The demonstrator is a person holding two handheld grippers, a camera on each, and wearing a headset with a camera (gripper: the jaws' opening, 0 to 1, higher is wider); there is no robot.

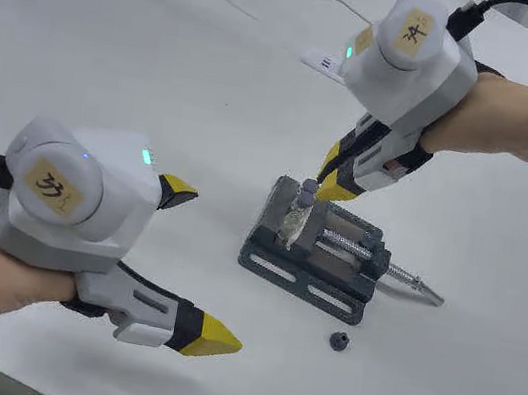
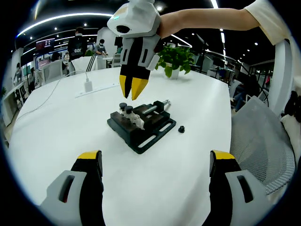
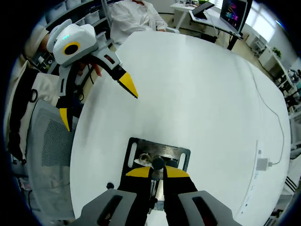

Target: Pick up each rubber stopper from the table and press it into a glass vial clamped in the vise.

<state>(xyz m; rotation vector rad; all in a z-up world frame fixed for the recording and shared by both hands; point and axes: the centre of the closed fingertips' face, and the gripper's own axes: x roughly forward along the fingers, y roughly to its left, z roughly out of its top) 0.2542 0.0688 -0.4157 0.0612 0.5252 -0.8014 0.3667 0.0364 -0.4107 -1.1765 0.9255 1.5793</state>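
Note:
A dark vise (image 1: 278, 266) (image 2: 150, 132) (image 3: 136, 148) stands on the white table and clamps glass vials. One vial (image 1: 293, 225) carries a grey stopper (image 1: 308, 191) (image 3: 158, 163); two stoppered tops (image 2: 126, 108) show side by side. My right gripper (image 1: 330, 190) (image 2: 133, 88) (image 3: 157, 172) hangs tips-down just above them, shut, with nothing between its jaws. A loose black stopper (image 1: 339, 342) (image 2: 181, 129) lies on the table beside the vise. My left gripper (image 1: 200, 266) (image 2: 155, 159) (image 3: 96, 103) hovers open and empty to the left of the vise.
A white charger (image 1: 322, 62) (image 2: 88, 85) (image 3: 263, 165) with a thin cable lies at the table's far side. The vise's screw handle (image 1: 415, 281) sticks out to the right. A mesh chair (image 2: 258, 146) stands by the table edge, and people sit beyond.

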